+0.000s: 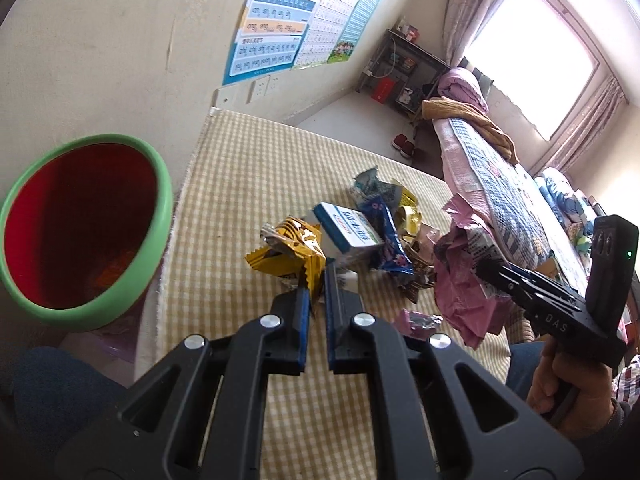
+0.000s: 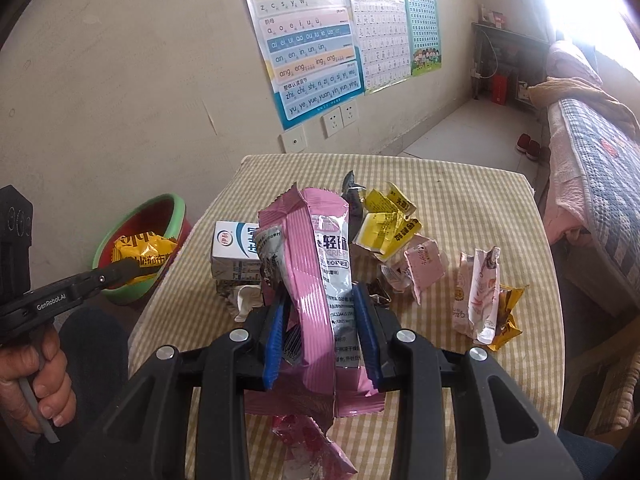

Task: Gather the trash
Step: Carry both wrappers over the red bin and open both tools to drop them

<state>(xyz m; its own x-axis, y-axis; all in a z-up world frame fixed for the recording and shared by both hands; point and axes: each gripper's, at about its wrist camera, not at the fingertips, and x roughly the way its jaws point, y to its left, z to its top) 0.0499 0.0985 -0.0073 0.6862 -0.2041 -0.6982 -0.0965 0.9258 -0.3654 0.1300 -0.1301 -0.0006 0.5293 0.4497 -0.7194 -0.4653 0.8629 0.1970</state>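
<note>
Two grippers up over checked table. Left gripper clamped on yellow wrapper, pads nearly touching. Right gripper pinching pink snack bag; bag's lower end hidden behind jaws. Remaining wrappers mid-frame, partly blocked. Green-rimmed bin at left edge, base cut off.

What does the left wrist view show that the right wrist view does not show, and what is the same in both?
Only the left wrist view: the window and the left gripper shut on a yellow wrapper.

Only the right wrist view: the printed front of the pink bag in the right gripper, and its barcode.

Both: the bin with its green rim, the white milk carton, the checked tablecloth, the wall posters.
</note>
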